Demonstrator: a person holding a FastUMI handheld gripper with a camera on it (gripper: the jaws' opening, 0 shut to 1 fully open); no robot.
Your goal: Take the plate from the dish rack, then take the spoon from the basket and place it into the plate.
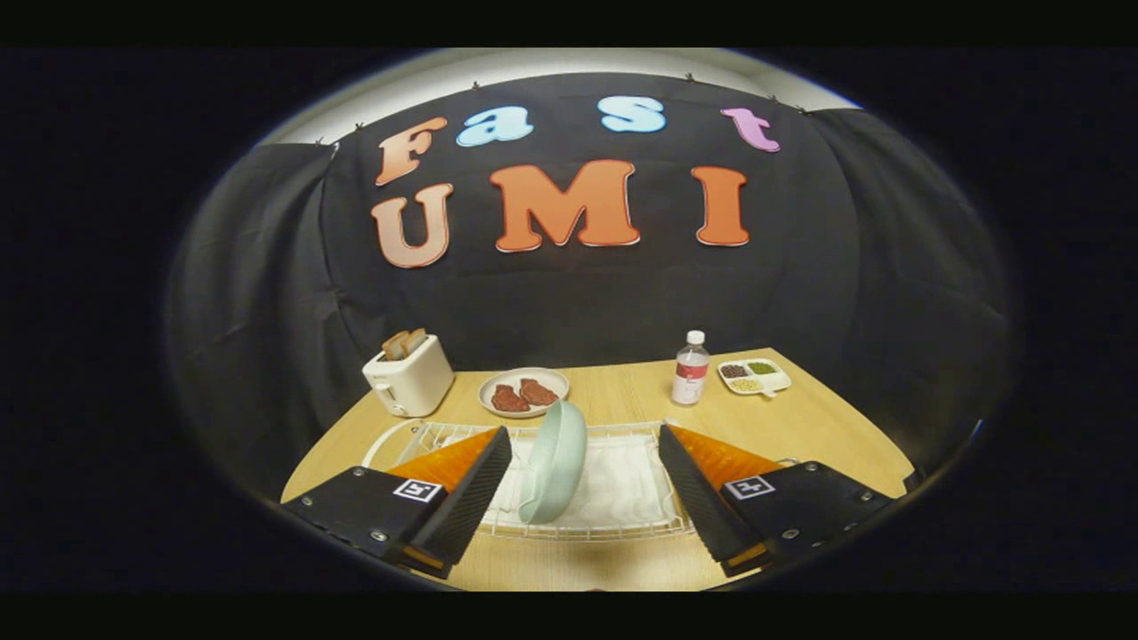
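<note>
Standing on edge in the white wire dish rack (587,532), the pale green plate (555,462) leaned a little to one side between the fingers of the gripper (585,484), which were spread wide apart and touched nothing. A white cloth (622,489) lined the rack, which sat near the front edge of the wooden table (818,427). Toward the back edge stood a white toaster (410,378) with bread in it at the left corner, a plate of meat (524,392) at the middle, then a bottle (691,369) and a divided dish of beans (754,375) toward the right corner
</note>
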